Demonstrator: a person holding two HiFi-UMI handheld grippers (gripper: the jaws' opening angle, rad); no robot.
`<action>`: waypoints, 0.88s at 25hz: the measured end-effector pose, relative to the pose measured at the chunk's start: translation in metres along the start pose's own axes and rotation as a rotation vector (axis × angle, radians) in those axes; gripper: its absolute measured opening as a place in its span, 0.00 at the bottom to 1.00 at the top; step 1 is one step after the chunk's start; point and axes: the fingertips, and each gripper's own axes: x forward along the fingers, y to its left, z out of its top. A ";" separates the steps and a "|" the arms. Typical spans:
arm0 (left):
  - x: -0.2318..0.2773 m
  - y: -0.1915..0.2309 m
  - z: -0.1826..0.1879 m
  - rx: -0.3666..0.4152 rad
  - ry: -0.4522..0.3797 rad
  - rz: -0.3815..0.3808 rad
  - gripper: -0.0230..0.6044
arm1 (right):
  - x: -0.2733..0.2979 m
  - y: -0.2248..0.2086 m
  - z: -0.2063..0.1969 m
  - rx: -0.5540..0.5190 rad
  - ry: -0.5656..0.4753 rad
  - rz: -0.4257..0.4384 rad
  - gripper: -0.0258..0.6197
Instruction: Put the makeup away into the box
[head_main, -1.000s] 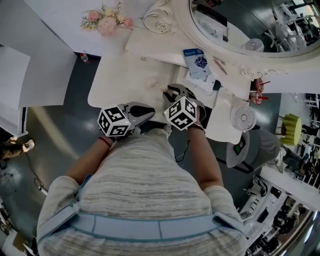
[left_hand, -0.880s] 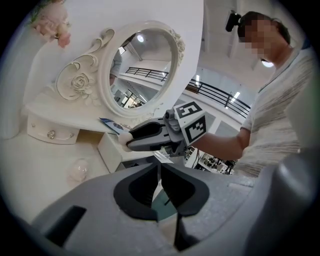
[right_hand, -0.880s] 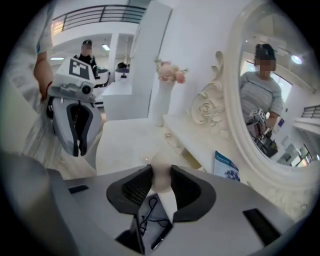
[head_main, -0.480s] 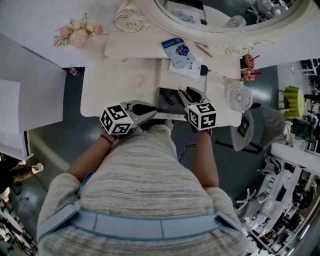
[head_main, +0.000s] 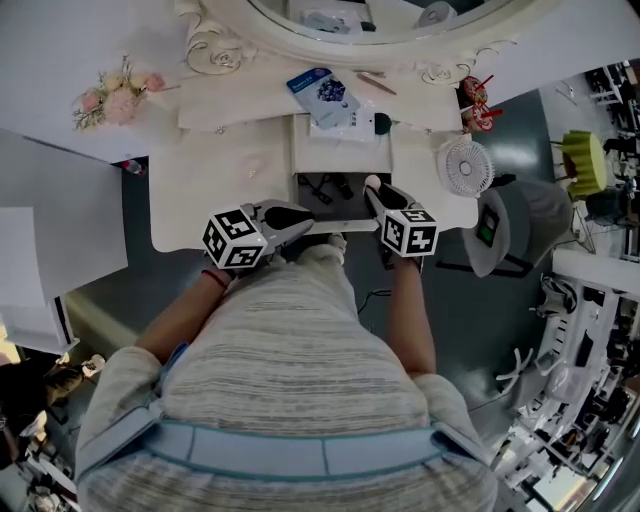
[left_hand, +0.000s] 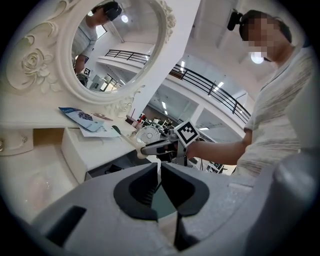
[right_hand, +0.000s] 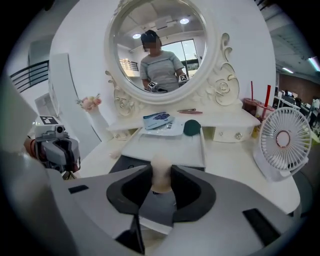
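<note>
One pale beige, rounded makeup sponge (right_hand: 161, 172) clamped in right claw (right_hand: 160, 176); left claw (left_hand: 159, 170) tips together.

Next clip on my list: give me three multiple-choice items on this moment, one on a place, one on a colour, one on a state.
1. Where does the white fan stand?
A. on the table, at its right end
B. on the floor
C. inside the open compartment

2. What colour is the thing between the jaws of the right gripper?
A. blue
B. beige
C. red

3. How do the jaws of the left gripper stand?
A. wide apart
B. closed on a brush
C. together, nothing between them

Key: 1 A, the fan stands on the tabletop to the right of the mirror. 2 B, the jaws clamp a beige makeup sponge. 3 C, the left gripper view shows the pads meeting with nothing between them.
</note>
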 end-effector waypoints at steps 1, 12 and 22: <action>0.003 -0.001 0.001 0.003 0.004 -0.007 0.06 | 0.000 -0.003 -0.004 0.006 0.011 -0.009 0.22; 0.018 -0.005 0.005 0.011 0.031 -0.032 0.06 | 0.016 -0.018 -0.025 0.035 0.108 -0.022 0.22; 0.011 0.000 0.007 -0.001 0.006 0.002 0.06 | 0.030 -0.014 -0.021 -0.097 0.158 -0.041 0.29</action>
